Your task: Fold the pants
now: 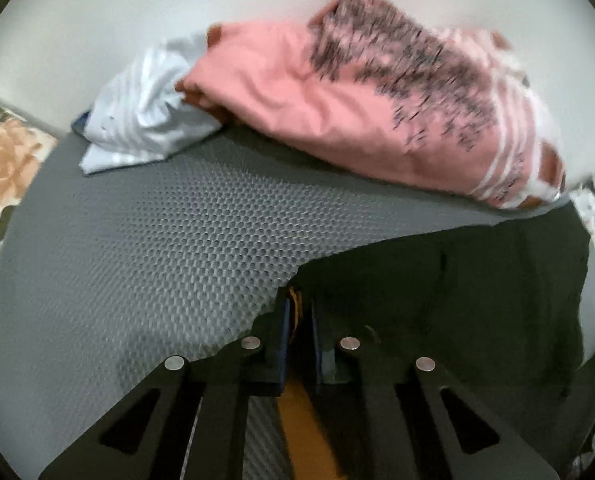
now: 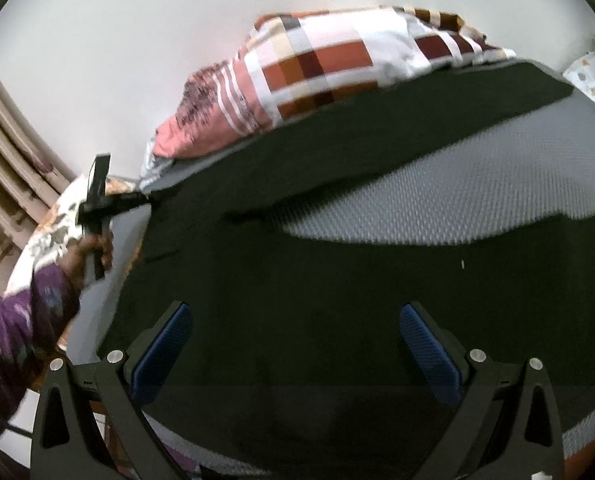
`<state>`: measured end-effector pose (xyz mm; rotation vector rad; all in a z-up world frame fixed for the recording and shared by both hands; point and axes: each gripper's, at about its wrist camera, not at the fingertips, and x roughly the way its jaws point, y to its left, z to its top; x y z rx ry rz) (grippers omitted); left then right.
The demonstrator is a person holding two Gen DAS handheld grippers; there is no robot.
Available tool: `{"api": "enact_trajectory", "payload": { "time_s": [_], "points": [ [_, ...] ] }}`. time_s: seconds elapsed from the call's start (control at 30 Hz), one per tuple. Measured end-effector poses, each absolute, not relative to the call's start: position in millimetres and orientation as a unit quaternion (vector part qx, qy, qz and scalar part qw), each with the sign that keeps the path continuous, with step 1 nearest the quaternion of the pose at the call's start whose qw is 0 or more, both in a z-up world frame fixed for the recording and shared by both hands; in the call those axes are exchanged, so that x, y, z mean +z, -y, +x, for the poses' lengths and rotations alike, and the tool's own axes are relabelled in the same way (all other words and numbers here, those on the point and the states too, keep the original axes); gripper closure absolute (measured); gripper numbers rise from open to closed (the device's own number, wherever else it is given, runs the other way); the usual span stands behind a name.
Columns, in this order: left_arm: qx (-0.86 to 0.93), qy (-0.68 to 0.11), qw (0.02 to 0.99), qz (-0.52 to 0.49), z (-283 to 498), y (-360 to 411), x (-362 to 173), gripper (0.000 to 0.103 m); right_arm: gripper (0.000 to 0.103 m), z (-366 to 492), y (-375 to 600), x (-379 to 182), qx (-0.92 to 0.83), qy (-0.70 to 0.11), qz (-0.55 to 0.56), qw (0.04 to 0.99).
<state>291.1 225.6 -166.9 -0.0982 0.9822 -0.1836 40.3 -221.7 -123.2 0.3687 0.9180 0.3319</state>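
The left gripper (image 1: pixel 299 312) was clamped on the pants (image 1: pixel 477 280) at their edge, its tips half buried in dark cloth. The pants lay flat on the dimpled grey mat (image 1: pixel 157 240). Above them the right gripper (image 2: pixel 295 344) hung spread wide. Beyond the pants sat a blurred pink pillow (image 1: pixel 317 92).

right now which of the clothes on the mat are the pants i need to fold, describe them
Start at the grey dimpled mat. Along its far edge lie a pink pillow and a pale striped cloth. The pants lie nearer, flat and very dark, the only plain garment, with the left gripper pinching one corner.
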Motion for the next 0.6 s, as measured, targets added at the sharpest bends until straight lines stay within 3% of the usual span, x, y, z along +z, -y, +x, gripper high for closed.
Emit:
{"api": "enact_trajectory", "payload": {
  "time_s": [0.2, 0.33, 0.6],
  "points": [
    [-0.106, -0.378, 0.918, -0.055, 214.1, -200.1, -116.9, 0.094, 0.000, 100.6, 233.9, -109.9, 0.213, -0.422, 0.314, 0.823],
    [-0.126, -0.351, 0.925, -0.075, 164.8, -186.1, -101.0, 0.094, 0.000, 148.8, 226.7, -103.7, 0.251, -0.409, 0.338, 0.809],
    [-0.151, -0.346, 0.919, -0.117, 90.7, -170.5, -99.8, 0.094, 0.000, 254.1, 225.7, -156.6, 0.246, -0.453, 0.487, 0.705]
  ]
}}
